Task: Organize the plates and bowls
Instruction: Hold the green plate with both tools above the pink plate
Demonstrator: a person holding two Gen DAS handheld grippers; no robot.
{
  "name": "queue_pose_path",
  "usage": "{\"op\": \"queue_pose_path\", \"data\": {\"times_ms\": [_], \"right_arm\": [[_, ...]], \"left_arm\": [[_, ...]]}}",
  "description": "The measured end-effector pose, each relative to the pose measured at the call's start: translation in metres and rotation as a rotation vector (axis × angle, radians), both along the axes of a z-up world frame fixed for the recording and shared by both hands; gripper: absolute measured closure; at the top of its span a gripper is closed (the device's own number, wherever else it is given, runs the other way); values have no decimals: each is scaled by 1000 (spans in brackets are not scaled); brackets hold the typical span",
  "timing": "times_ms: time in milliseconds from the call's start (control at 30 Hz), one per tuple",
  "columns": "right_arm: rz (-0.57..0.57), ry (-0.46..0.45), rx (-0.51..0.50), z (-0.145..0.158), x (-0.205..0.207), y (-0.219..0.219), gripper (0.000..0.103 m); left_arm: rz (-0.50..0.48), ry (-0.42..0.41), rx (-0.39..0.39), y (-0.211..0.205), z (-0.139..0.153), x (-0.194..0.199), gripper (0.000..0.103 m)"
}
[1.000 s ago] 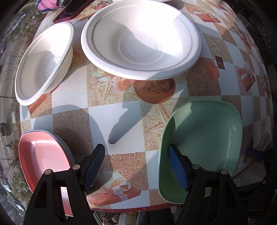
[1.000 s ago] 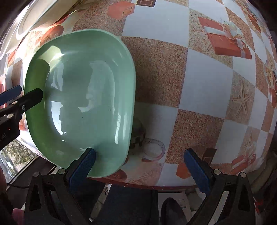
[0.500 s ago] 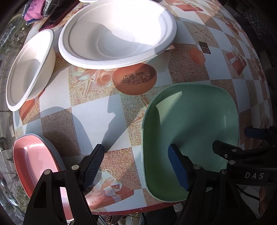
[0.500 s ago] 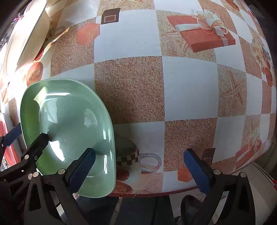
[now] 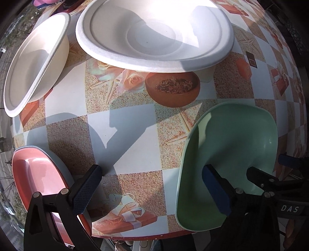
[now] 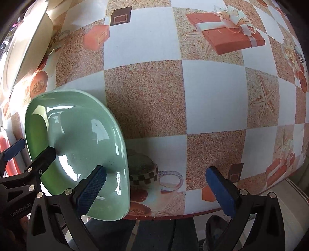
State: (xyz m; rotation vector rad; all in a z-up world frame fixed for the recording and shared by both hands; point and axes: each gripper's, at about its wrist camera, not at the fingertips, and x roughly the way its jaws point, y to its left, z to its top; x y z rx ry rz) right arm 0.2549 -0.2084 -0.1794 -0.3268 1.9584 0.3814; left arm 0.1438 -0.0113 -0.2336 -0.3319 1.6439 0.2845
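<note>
A green plate (image 5: 229, 154) lies at the table's near edge, seen too in the right wrist view (image 6: 77, 146). My left gripper (image 5: 152, 191) is open; its right finger (image 5: 216, 191) is over the plate's inside, its left finger over the tablecloth. My right gripper (image 6: 156, 191) is open and empty; its left finger (image 6: 90, 189) is over the plate's near right rim. A pink plate (image 5: 36, 181) sits on a grey plate at the near left. A large white paper bowl (image 5: 154, 34) and a second white bowl (image 5: 32, 61) stand further back.
The table (image 6: 212, 92) has a checkered cloth with printed gifts, cups and starfish. Its near edge (image 6: 173, 216) runs just in front of both grippers. Dark and pink items lie at the far left corner (image 5: 44, 2).
Both grippers have stayed open. The left view has shifted, so the green plate sits further right and the white bowls look closer. The right gripper's left finger has come further over the green plate.
</note>
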Motion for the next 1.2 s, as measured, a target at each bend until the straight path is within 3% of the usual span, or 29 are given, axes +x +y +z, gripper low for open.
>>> {"op": "queue_pose_path", "data": {"times_ms": [333, 433, 567, 767, 967, 1033, 1100, 1167, 1200], "right_arm": [[-3, -26, 8, 12, -8, 17, 0], [-3, -28, 8, 14, -7, 16, 0], [-1, -26, 8, 14, -10, 16, 0], [3, -14, 1, 16, -20, 14, 2], [37, 10, -6, 20, -32, 17, 6], [60, 4, 2, 25, -35, 21, 16], [94, -8, 28, 32, -39, 29, 29], [133, -19, 68, 40, -44, 37, 49], [140, -19, 79, 42, -46, 39, 67]], "left_arm": [[1, -26, 13, -5, -6, 2, 0], [-12, -21, 18, -22, 14, -9, 0], [-55, -10, 51, -40, 17, -12, 2], [-111, -12, 74, -56, 22, -15, 15], [-155, -28, 56, -73, 34, -18, 39], [-183, -33, 32, -81, 35, -18, 58], [-211, -31, 5, -92, 38, -16, 69], [-225, -22, 9, -97, 38, -19, 70], [-226, -22, 3, -98, 38, -21, 70]]}}
